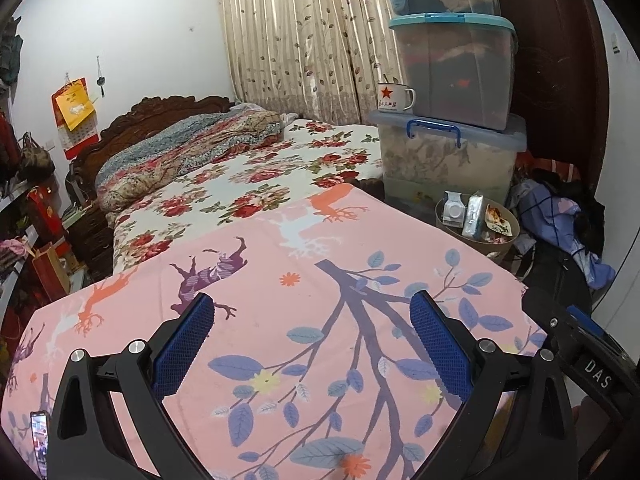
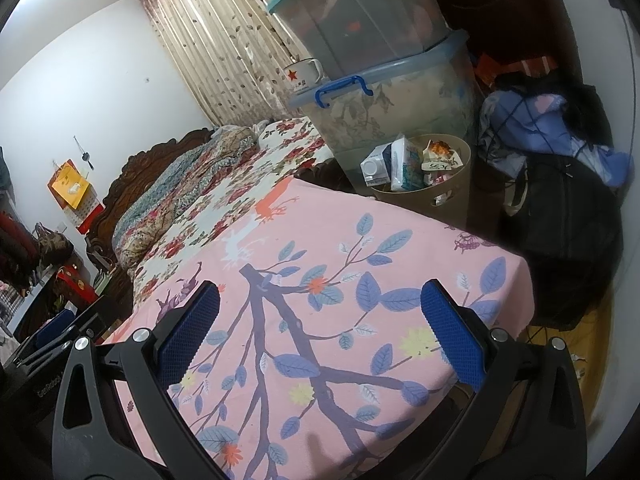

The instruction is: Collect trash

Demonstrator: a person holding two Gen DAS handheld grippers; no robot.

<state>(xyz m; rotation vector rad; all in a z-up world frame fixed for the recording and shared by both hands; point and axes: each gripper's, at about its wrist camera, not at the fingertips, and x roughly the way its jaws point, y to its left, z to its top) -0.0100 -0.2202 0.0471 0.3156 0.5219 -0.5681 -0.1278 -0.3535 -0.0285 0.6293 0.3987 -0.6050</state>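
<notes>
Your left gripper (image 1: 312, 344) and right gripper (image 2: 320, 340) hover spread and empty over the pink cloth (image 1: 280, 280), while the full bin (image 2: 424, 176), upper right, could tip if bumped.

A pink cloth (image 1: 280, 320) with tree and deer prints covers the surface filling the lower frame. Beyond, upper left, the bed (image 1: 256, 172) carries a flowered sheet and rumpled quilt (image 1: 188, 148).
</notes>
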